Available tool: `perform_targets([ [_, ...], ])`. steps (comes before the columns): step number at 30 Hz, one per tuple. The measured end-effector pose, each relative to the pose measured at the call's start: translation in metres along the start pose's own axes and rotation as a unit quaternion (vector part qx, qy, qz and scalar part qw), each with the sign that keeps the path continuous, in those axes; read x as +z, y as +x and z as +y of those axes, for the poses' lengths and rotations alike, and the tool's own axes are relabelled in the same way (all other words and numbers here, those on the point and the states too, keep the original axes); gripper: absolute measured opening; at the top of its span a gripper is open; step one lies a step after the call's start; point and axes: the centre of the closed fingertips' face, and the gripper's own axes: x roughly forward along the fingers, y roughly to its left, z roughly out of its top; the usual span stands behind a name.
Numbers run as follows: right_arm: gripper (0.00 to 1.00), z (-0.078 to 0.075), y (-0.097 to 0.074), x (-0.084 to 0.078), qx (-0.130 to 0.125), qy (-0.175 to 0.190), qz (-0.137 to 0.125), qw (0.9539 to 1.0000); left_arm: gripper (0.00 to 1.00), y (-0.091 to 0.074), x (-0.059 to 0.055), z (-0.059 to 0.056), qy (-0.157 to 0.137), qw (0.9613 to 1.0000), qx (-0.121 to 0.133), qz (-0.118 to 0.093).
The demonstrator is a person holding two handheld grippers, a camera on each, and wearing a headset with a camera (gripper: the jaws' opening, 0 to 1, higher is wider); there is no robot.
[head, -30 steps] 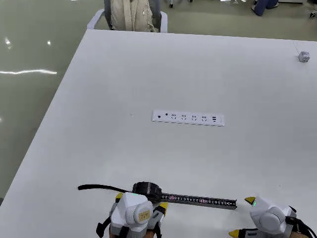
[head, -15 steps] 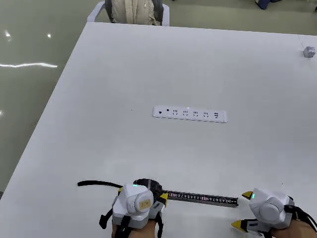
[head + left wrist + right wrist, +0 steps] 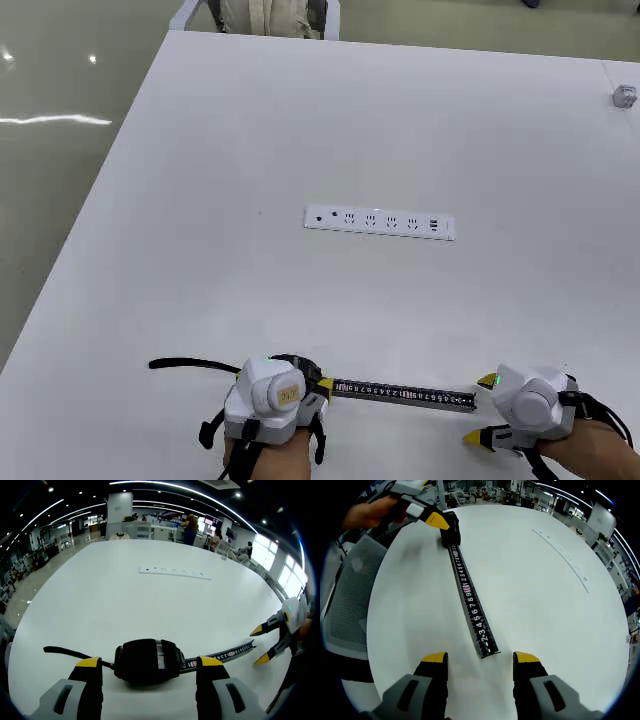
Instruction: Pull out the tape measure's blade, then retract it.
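Inside the spread left claw (image 3: 149, 660) sits the black tape measure (image 3: 145, 652), blade (image 3: 470, 602) reaching the spread right claw (image 3: 480, 656).

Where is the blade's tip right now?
In the right gripper view, the blade tip lies on the table between the open jaws of the right gripper, touching neither.

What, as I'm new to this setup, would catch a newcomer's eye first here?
A black tape measure sits near the front edge of the table between the open jaws of the left hand-held gripper, its numbered blade lying flat across to the open right hand-held gripper. Farther back, a white power strip lies mid-table.
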Motion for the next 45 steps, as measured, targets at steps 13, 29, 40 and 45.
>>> perform_targets([
  [13,0.45,-0.006,0.007,-0.001,0.016,-0.022,0.012,0.9995,0.70,0.008,-0.001,0.002,-0.007,1.0000,0.000,0.007],
  [29,0.38,-0.012,0.008,0.002,0.034,-0.048,0.021,0.9980,0.66,0.013,-0.004,0.000,-0.015,0.9998,-0.002,0.016],
  [40,0.33,-0.015,0.008,0.003,0.041,-0.067,0.023,0.9966,0.63,0.018,-0.004,0.001,-0.021,0.9996,-0.001,0.019],
  [45,0.32,-0.014,0.008,0.004,0.040,-0.076,0.024,0.9960,0.63,0.019,-0.004,0.001,-0.023,0.9995,-0.001,0.020],
])
